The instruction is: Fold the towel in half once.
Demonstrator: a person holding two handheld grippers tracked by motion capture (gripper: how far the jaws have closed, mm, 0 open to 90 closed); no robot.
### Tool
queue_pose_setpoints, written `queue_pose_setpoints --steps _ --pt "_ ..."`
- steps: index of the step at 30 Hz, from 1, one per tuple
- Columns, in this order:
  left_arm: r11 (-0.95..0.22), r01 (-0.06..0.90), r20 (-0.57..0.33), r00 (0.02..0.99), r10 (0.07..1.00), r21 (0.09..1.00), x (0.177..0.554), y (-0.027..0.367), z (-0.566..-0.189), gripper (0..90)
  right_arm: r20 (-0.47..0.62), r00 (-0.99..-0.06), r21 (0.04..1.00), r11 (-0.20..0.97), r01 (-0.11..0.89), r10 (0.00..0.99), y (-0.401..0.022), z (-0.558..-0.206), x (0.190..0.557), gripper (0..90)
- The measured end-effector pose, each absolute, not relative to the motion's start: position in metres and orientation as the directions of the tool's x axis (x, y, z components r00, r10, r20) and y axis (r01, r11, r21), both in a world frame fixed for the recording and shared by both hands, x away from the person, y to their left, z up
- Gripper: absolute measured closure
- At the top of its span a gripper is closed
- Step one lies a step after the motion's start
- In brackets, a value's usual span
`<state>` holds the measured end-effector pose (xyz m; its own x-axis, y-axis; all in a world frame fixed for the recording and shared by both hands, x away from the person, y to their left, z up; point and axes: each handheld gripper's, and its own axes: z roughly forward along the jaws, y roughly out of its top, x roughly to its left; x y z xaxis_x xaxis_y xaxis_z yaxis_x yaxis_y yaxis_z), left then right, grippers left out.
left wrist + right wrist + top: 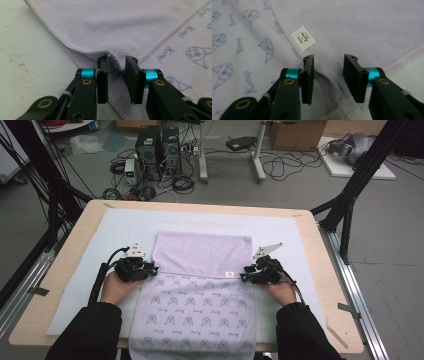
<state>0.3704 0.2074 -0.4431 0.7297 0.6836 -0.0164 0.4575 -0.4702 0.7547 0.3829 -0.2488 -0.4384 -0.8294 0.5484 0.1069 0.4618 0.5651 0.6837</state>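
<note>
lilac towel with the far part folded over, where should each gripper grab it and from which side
Grip the lilac terry towel at the two ends of the folded flap's stitched hem, where it crosses the printed side. The left gripper comes in from the towel's left edge, the right gripper from its right edge, jaws low and level. The doubled cloth bunches there in the left gripper view, a ridge to pinch.
</note>
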Motion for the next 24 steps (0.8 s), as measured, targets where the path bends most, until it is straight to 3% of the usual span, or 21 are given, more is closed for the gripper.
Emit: queue_pose_setpoints --steps 1,3,14,24 --pt "-0.466 0.459 -0.022 0.730 0.683 0.756 0.371 0.208 -0.443 83.9 0.108 -0.825 0.685 0.560 0.466 0.554 -0.249 -0.438 0.384 73.2" --pt "-0.449 0.475 -0.044 0.722 0.691 0.757 0.372 0.209 -0.443 86.6 0.119 -0.831 0.684 0.562 0.465 0.543 -0.251 -0.438 0.386 83.6" --pt "-0.301 0.478 -0.138 0.687 0.713 0.825 0.361 0.230 -0.418 87.4 0.090 -0.846 0.786 0.484 0.384 0.525 -0.261 -0.400 0.375 85.1" --pt "-0.291 0.395 -0.120 0.747 0.654 0.871 0.271 0.246 -0.401 87.2 0.091 -0.903 0.820 0.483 0.307 0.419 -0.265 -0.383 0.294 85.0"
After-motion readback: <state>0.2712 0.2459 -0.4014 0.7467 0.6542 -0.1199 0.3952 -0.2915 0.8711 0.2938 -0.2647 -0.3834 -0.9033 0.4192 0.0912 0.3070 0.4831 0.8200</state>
